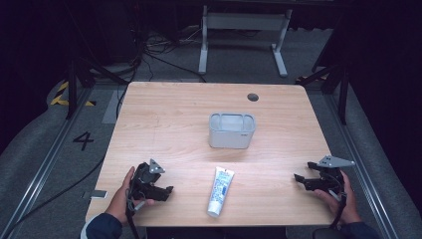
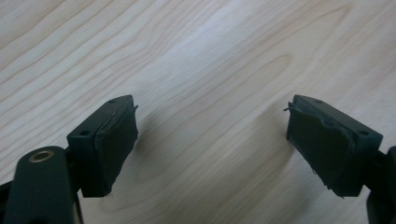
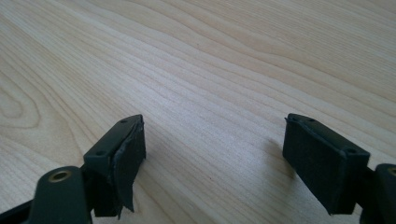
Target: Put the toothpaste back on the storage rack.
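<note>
A white toothpaste tube (image 1: 219, 191) with blue print lies on the wooden table (image 1: 179, 114) near the front edge, cap end toward me. Behind it, at the table's middle, stands a grey rectangular holder (image 1: 232, 130) with an open top. My left gripper (image 1: 168, 190) rests at the front left, left of the tube, held by a hand. In the left gripper view, the left gripper (image 2: 212, 140) is open over bare wood. My right gripper (image 1: 298, 178) sits at the front right, apart from the tube. The right gripper (image 3: 215, 154), in its own view, is open with nothing between its pads.
A dark round grommet hole (image 1: 253, 97) sits near the table's far right corner. Beyond the table are a white desk frame (image 1: 244, 30), cables on the floor and black stand legs on both sides.
</note>
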Motion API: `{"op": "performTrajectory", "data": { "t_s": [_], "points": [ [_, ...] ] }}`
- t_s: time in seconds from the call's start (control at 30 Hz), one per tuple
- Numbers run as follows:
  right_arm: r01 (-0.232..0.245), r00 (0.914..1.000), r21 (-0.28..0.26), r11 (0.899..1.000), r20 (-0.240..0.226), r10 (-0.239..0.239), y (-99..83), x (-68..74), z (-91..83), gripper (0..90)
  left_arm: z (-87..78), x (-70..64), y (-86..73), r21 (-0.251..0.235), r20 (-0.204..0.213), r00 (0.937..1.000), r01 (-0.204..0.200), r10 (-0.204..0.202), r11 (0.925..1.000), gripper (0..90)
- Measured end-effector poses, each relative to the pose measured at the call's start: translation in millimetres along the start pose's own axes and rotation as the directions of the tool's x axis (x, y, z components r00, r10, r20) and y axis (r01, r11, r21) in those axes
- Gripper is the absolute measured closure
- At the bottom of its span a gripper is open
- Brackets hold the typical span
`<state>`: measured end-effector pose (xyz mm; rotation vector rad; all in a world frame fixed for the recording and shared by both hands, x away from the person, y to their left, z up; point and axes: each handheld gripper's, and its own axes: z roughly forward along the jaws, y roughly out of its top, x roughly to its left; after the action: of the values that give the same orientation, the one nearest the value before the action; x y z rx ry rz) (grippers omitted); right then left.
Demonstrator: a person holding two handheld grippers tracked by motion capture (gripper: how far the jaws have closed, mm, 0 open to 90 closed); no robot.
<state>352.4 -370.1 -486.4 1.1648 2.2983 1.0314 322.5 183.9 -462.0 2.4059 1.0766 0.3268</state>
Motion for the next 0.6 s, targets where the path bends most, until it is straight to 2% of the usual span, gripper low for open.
{"op": "performTrajectory", "data": {
  "t_s": [0.27, 0.6],
  "points": [
    [0.0, 1.0, 0.0, 1.0, 0.0, 0.0, 0.0, 0.0, 0.0, 22.0, -2.7, -18.1, 15.2, -0.015, 0.013, 0.9986, -0.05, 0.051, 0.9986, 17.8],
    [0.0, 1.0, 0.0, 1.0, 0.0, 0.0, 0.0, 0.0, 0.0, 22.0, -4.7, -32.5, 33.0, -0.023, 0.024, 0.9974, -0.067, 0.068, 0.9975, 18.4]
  ]
}}
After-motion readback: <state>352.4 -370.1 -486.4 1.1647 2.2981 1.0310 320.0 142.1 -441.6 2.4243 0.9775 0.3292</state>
